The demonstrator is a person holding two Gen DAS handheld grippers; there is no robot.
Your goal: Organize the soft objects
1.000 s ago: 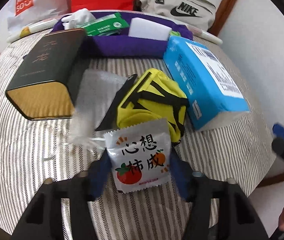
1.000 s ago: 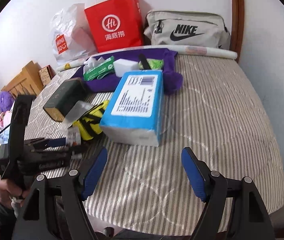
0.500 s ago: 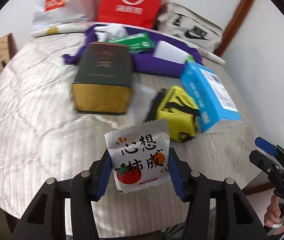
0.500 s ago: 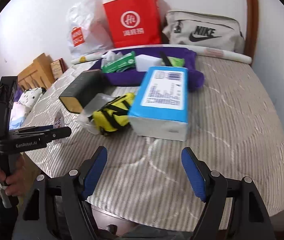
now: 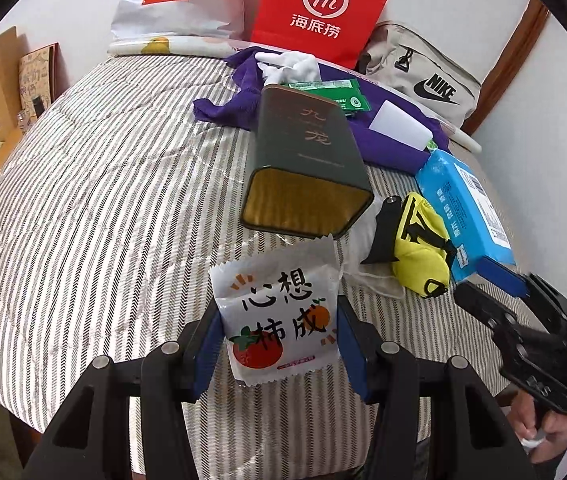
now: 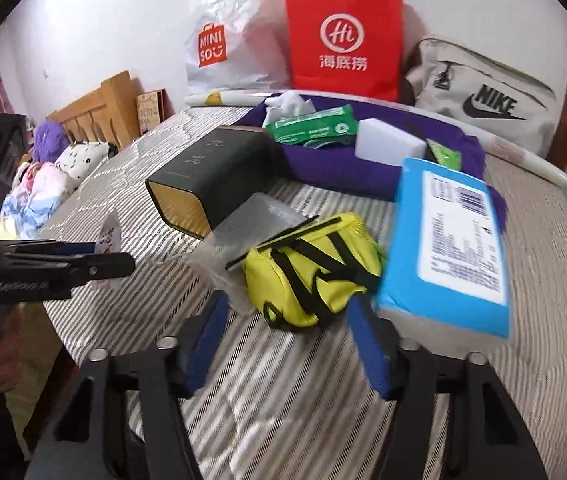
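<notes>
My left gripper (image 5: 277,334) is shut on a white snack packet (image 5: 279,312) printed with persimmons, held above the front of the striped bed (image 5: 95,208). The packet shows edge-on in the right wrist view (image 6: 109,238). My right gripper (image 6: 289,330) is open, its blue fingers either side of the near end of a yellow pouch (image 6: 315,268) with black straps. The pouch (image 5: 419,256) lies between a dark green tin (image 5: 307,168) and a blue tissue pack (image 5: 463,208). A clear plastic bag (image 6: 243,236) lies beside the pouch.
A purple cloth (image 6: 363,160) at the back holds a green wipes pack (image 6: 311,126), a white block (image 6: 389,146) and white tissue. Behind stand a red paper bag (image 6: 343,36), a white Miniso bag (image 6: 219,40) and a grey Nike bag (image 6: 483,96). The bed edge is near.
My left gripper has drawn back and to the left with the packet. My right gripper has moved forward and left, up to the yellow pouch.
</notes>
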